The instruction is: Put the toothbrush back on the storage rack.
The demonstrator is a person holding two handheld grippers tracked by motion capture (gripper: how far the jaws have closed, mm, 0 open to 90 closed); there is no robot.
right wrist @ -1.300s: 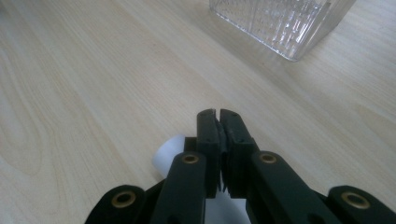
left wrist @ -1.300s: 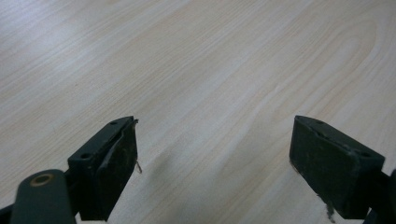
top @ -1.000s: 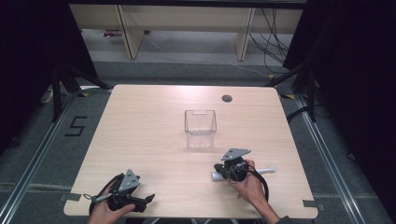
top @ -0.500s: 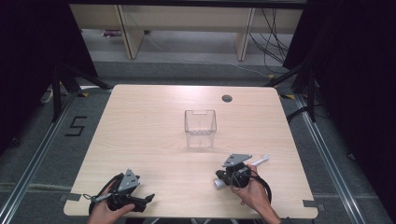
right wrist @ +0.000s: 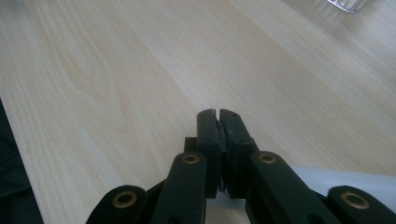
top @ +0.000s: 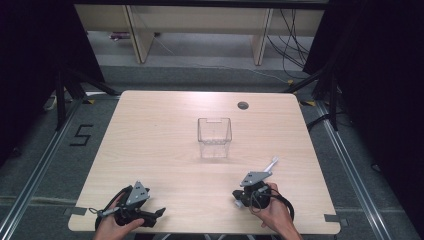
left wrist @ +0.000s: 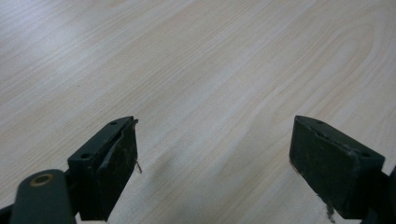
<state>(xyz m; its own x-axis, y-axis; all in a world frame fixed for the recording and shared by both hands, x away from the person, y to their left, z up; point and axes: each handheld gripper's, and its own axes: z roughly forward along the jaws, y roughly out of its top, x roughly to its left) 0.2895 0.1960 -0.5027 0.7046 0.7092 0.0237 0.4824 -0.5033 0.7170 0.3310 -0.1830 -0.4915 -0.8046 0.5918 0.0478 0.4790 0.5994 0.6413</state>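
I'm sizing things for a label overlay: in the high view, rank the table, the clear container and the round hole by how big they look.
1. table
2. clear container
3. round hole, by far the smallest.

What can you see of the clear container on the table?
The clear container is a small, square, open-topped box of see-through plastic, apparently empty. It stands upright near the middle of the light wooden table, its walls narrowing slightly toward the base. Nothing touches it but the tabletop; both claws are well short of it, near the table's front edge.
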